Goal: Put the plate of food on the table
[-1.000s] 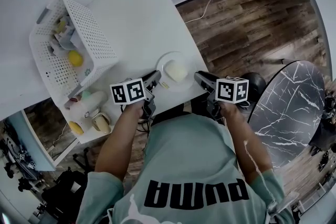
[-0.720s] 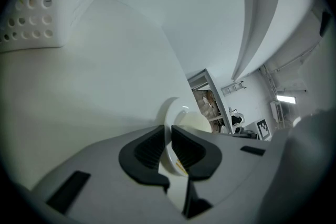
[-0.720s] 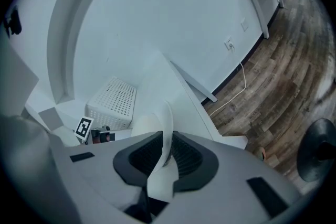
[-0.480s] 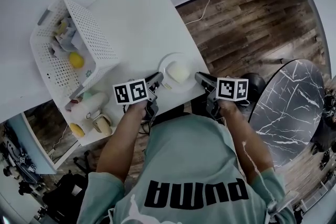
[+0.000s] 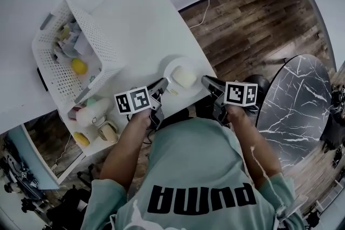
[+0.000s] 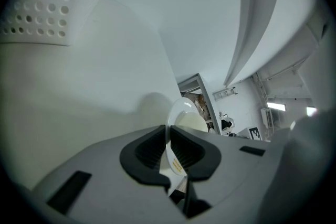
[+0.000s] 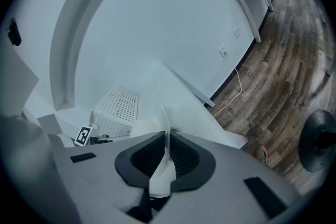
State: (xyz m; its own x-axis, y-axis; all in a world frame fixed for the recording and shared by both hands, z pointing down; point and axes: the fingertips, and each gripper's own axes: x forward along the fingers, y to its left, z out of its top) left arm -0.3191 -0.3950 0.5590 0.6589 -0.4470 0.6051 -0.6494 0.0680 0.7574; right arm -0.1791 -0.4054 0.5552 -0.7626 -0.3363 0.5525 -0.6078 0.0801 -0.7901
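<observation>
A white plate [image 5: 168, 68] carrying a pale round bun [image 5: 184, 78] sits at the near edge of the white table [image 5: 140, 19]. My left gripper [image 5: 161, 85] holds the plate's left rim, and its jaws are closing with the thin rim [image 6: 180, 108] between the pads. My right gripper [image 5: 207, 82] is shut on the opposite rim [image 7: 166, 115]. In the left gripper view the bun [image 6: 192, 122] shows just beyond the left gripper [image 6: 168, 145]. The right gripper [image 7: 168, 152] has the plate edge pinched between its pads.
A white perforated basket [image 5: 67, 56] with yellow items stands on the table's left part. Below the table's left end, a shelf holds cups [image 5: 107, 131]. A round marble-patterned tabletop [image 5: 299, 99] stands to the right over wooden floor. A cable [image 5: 204, 11] runs down from the wall.
Both grippers keep the plate between their jaws at the table's near edge. The whole view has shifted slightly; the plate sits a touch farther right in it.
</observation>
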